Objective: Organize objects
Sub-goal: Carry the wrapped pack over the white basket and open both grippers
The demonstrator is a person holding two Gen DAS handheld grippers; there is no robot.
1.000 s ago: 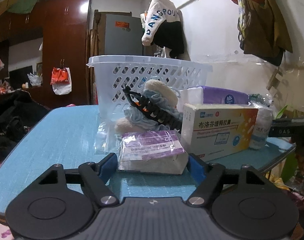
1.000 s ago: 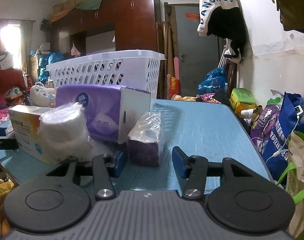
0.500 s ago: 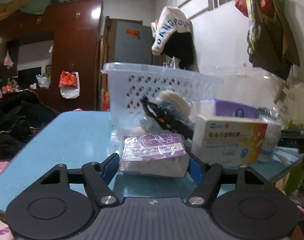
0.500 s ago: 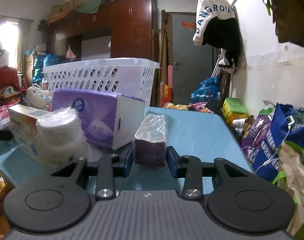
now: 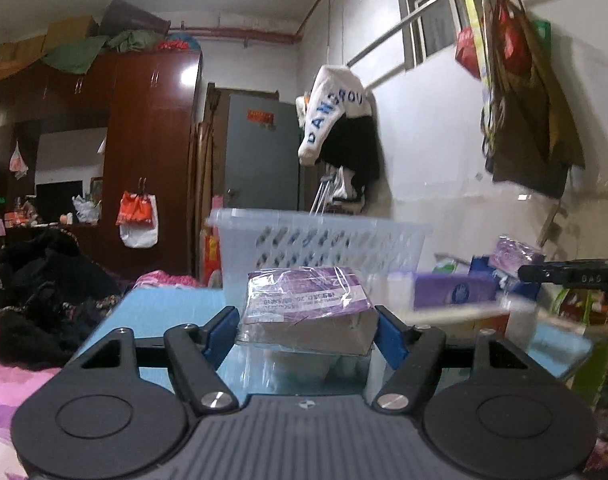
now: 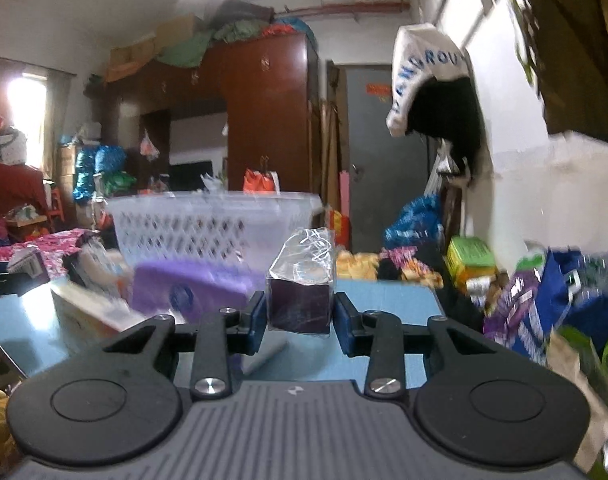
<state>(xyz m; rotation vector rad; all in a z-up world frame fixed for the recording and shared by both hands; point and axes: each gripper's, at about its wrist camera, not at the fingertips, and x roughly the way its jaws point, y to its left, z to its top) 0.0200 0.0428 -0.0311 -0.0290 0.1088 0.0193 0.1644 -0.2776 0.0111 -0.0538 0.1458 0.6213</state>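
Observation:
My left gripper [image 5: 306, 330] is shut on a flat purple-and-white packet in clear plastic [image 5: 304, 304] and holds it above the blue table [image 5: 163, 312]. My right gripper [image 6: 299, 314] is shut on a small dark purple box in a clear bag [image 6: 299, 294], also lifted off the table [image 6: 388, 300]. The white slotted basket [image 5: 324, 242] stands behind the left packet; in the right wrist view it [image 6: 207, 228] is back left of the box.
A purple tissue pack [image 6: 191, 288] and a white-and-orange medicine box [image 6: 91, 312] lie left of my right gripper. The tissue pack [image 5: 452, 290] also shows in the left view. Bags [image 6: 544, 304] crowd the floor to the right. Clothes [image 5: 35, 292] lie left.
Both grippers have closed on their packets and lifted them off the table, up toward the level of the basket's rim. Both views have tilted upward.

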